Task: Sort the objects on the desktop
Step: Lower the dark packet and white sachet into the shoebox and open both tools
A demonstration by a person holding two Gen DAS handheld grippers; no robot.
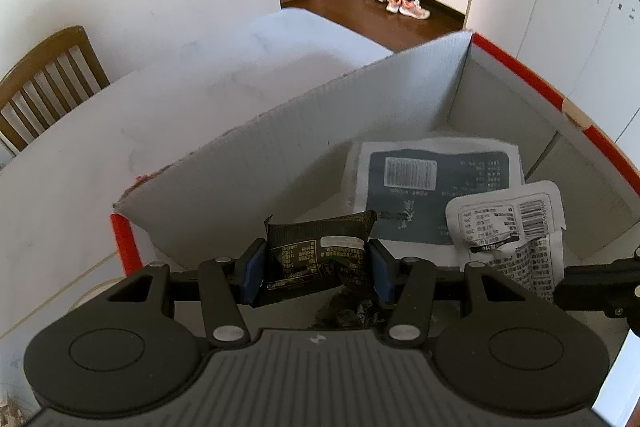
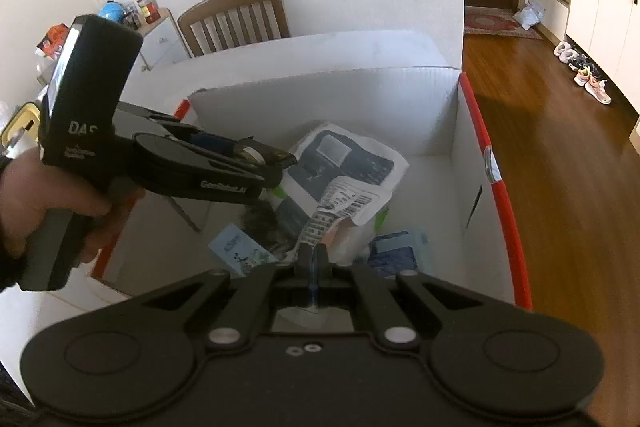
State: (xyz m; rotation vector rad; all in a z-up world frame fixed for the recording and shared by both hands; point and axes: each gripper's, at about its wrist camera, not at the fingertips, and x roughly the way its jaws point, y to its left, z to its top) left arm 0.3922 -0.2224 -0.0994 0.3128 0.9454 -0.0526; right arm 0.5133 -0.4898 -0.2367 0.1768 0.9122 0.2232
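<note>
My left gripper (image 1: pixel 316 267) is shut on a black snack packet (image 1: pixel 320 243), which sits crumpled between the blue pads above the near corner of an open cardboard box (image 1: pixel 520 67) with white walls and a red rim. In the right wrist view this left gripper (image 2: pixel 280 159) hangs over the box (image 2: pixel 472 115), held by a person's hand (image 2: pixel 60 203). My right gripper (image 2: pixel 314 255) is shut, pinching the lower edge of a white barcoded packet (image 2: pixel 340 207) over the box's contents. That packet (image 1: pixel 508 223) stands tilted beside the right gripper (image 1: pixel 568 283).
In the box lie a large white and dark-blue packet (image 2: pixel 344 159), a light-blue card (image 2: pixel 240 251), a blue packet (image 2: pixel 400 255) and a dark fuzzy lump (image 2: pixel 260 223). The box stands on a white table (image 1: pixel 160 99). A wooden chair (image 2: pixel 236 19) is behind it.
</note>
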